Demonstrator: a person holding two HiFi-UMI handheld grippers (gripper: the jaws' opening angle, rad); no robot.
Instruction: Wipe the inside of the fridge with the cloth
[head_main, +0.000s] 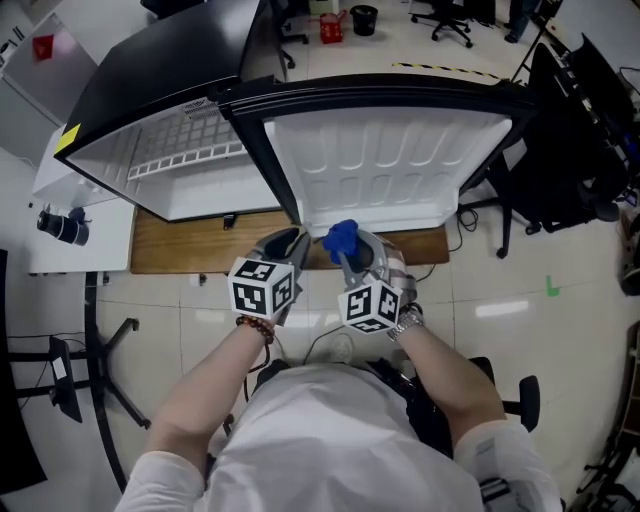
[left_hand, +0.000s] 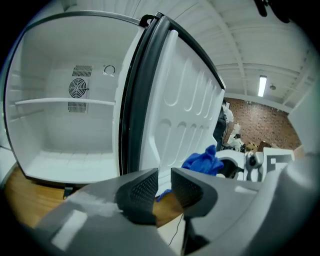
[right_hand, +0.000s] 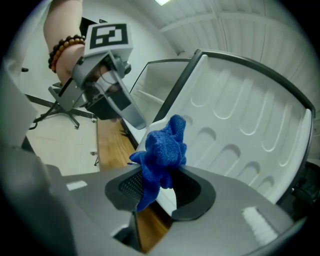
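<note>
A: Holding anything, that right gripper (right_hand: 160, 187)?
B: Yes, it grips the blue cloth (right_hand: 162, 150), which is bunched with its long axis upright. The top points at the open door (right_hand: 240, 130) and the tail hangs below the jaws.
A: And the left gripper (left_hand: 164, 187)?
B: A narrow gap with nothing in it, just left of the right one, near the fridge (left_hand: 60, 125) opening.

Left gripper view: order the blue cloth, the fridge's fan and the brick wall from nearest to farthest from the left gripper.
1. Cloth, just right of the jaws.
2. Fan, left, deep inside the fridge.
3. Brick wall, far right, across the room.
</note>
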